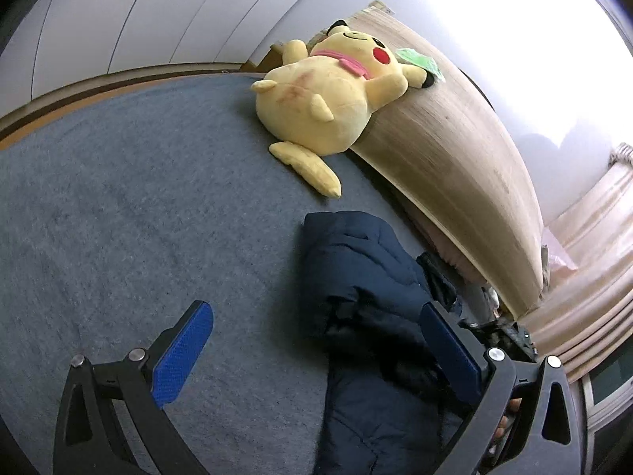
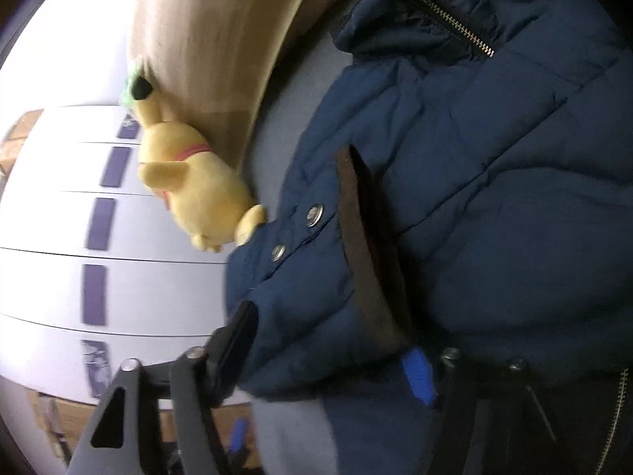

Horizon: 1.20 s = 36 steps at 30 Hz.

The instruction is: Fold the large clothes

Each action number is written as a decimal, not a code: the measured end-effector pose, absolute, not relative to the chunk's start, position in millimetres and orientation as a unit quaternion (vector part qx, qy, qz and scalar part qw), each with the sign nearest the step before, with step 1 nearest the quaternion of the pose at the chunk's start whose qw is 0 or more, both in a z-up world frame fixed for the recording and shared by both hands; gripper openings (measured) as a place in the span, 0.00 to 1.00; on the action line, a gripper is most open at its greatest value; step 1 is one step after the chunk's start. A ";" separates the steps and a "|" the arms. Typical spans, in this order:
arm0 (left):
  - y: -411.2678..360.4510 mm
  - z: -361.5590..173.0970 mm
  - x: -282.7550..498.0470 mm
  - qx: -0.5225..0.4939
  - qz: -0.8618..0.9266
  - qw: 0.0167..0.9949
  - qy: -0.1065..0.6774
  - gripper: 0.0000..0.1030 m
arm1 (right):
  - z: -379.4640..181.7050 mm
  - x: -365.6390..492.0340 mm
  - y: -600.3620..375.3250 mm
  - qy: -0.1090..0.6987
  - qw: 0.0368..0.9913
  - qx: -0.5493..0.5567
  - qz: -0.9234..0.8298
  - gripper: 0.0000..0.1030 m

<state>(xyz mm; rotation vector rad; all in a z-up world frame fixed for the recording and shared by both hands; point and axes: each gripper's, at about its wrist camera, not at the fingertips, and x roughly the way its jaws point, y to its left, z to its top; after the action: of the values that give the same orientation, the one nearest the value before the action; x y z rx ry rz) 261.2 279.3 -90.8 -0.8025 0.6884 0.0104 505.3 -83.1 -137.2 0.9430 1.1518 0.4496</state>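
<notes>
In the left wrist view, the left gripper (image 1: 316, 350) stands wide with nothing pinched, its right finger against the navy puffer jacket (image 1: 356, 277) lying on the grey bed cover (image 1: 138, 217), a yellow plush toy (image 1: 320, 95) beyond. In the right wrist view, the right gripper (image 2: 328, 356) is clamped narrow on a cuffed fold of the jacket (image 2: 474, 198).

Grey bed cover (image 1: 138, 198), wooden headboard (image 1: 455, 150), white panelled wardrobe (image 1: 138, 12), bright window glare (image 1: 534, 19)
</notes>
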 end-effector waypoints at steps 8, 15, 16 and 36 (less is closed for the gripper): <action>269.9 -88.3 266.3 -0.456 -0.045 0.832 0.312 1.00 | -21.2 482.5 -102.4 0.410 0.855 0.250 0.197 0.11; 232.8 -95.2 293.1 -0.545 -0.124 0.766 0.318 1.00 | 30.4 468.4 -168.9 0.350 0.906 0.188 0.144 0.11; 225.3 -93.9 298.1 -0.545 -0.131 0.764 0.320 1.00 | 29.4 465.9 -180.5 0.345 0.912 0.179 0.129 0.11; 151.6 -122.7 331.7 -0.548 -0.154 0.725 0.388 1.00 | -26.2 453.8 -268.1 0.366 0.909 0.186 0.074 0.11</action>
<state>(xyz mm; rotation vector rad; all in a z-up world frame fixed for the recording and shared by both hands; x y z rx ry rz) 331.7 151.6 -122.7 -1.2098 0.8570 -0.3392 453.8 -268.1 -26.2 0.3835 0.7558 0.1520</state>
